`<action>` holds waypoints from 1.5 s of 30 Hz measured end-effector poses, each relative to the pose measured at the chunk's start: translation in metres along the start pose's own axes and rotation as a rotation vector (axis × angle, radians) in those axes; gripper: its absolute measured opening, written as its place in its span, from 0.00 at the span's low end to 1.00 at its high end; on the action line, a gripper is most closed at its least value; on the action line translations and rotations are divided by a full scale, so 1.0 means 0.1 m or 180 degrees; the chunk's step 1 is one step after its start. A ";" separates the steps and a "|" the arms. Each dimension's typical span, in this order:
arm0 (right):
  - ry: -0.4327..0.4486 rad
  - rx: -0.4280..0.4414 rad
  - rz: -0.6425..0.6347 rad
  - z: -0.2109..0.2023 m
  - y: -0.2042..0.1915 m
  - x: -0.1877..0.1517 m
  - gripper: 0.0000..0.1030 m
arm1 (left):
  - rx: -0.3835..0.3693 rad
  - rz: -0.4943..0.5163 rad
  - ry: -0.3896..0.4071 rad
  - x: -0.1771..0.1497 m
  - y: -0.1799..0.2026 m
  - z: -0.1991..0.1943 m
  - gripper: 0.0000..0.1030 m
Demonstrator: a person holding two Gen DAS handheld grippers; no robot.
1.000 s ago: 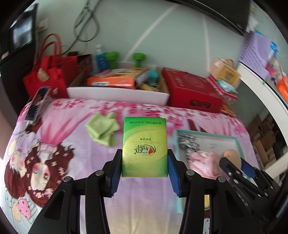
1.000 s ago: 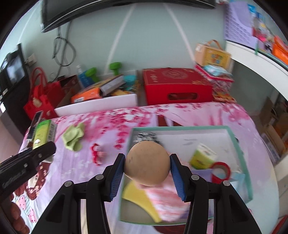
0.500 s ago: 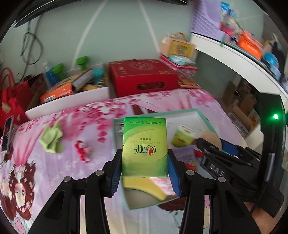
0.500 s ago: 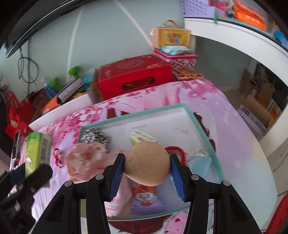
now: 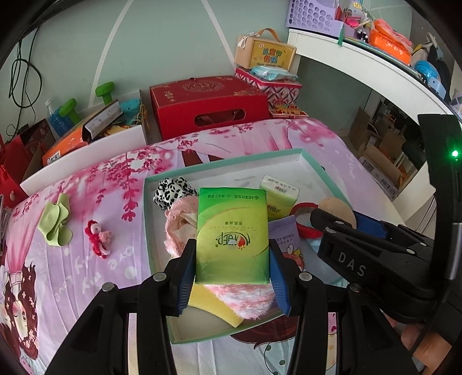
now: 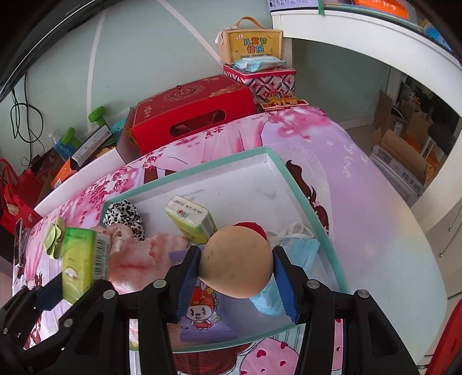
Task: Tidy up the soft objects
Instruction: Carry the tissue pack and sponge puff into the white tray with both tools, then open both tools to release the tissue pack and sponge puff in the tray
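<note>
Both grippers loaded over the tray!
Left gripper (image 5: 232,259) clamps a green tissue pack (image 5: 232,233); right gripper (image 6: 236,269) squeezes a tan ball (image 6: 236,261) above the teal-rimmed tray (image 6: 300,184).

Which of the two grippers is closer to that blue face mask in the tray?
Right. The right gripper, holding a tan ball, hangs just above the blue face mask. The left gripper holds a green pack across the tray.

I am working in a home bedroom. A bed (image 5: 288,138) with a pink cartoon-print sheet fills the view; gift boxes (image 5: 208,101), green dumbbells (image 5: 105,91) and a red handbag (image 6: 13,199) crowd the pale green wall behind it; a white shelf (image 5: 361,66) carries a lilac basket (image 5: 311,13) and toys.
</note>
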State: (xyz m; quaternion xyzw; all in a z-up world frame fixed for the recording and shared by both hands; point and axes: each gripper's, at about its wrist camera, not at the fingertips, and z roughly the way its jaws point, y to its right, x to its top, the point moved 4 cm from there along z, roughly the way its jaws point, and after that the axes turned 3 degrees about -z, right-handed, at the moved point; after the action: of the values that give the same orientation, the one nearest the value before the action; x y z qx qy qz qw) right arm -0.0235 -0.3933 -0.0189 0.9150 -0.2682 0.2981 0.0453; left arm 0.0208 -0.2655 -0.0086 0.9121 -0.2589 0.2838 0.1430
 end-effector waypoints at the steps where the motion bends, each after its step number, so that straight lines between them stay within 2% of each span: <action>1: -0.0005 0.0000 -0.0004 0.01 0.00 0.00 0.52 | 0.0001 -0.0011 -0.0009 0.00 -0.01 0.01 0.47; 16: -0.0048 0.0022 -0.0038 0.05 -0.05 -0.02 0.52 | -0.0050 -0.0172 -0.0007 0.03 -0.13 -0.08 0.50; 21: -0.0057 -0.0021 -0.0058 0.07 -0.07 -0.02 0.53 | -0.0025 -0.0251 0.0072 0.07 -0.20 -0.17 0.57; 24: -0.0076 -0.0026 -0.0047 0.08 -0.07 -0.03 0.57 | -0.0011 -0.0306 0.0086 0.09 -0.26 -0.20 0.57; 29: -0.0094 -0.0040 -0.0035 0.09 -0.05 -0.03 0.75 | 0.0079 -0.0372 0.0108 0.11 -0.35 -0.22 0.61; 37: -0.0130 -0.0042 -0.0015 0.12 -0.05 -0.04 0.86 | 0.0222 -0.0453 0.0108 0.11 -0.49 -0.20 0.62; 40: -0.0120 -0.0048 -0.0013 0.12 -0.05 -0.04 0.91 | 0.0285 -0.0502 0.0111 0.10 -0.55 -0.19 0.77; 44: -0.0112 -0.0054 -0.0013 0.12 -0.06 -0.04 0.97 | 0.0329 -0.0583 0.0152 0.10 -0.63 -0.20 0.80; 45: -0.0110 -0.0058 -0.0018 0.12 -0.06 -0.04 0.97 | 0.0372 -0.0611 0.0162 0.10 -0.66 -0.20 0.84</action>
State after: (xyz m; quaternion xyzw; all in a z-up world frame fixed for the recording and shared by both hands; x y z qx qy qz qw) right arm -0.0167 -0.3899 -0.0303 0.9203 -0.2692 0.2796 0.0499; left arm 0.0556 -0.2064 0.0056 0.9320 -0.1497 0.3065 0.1226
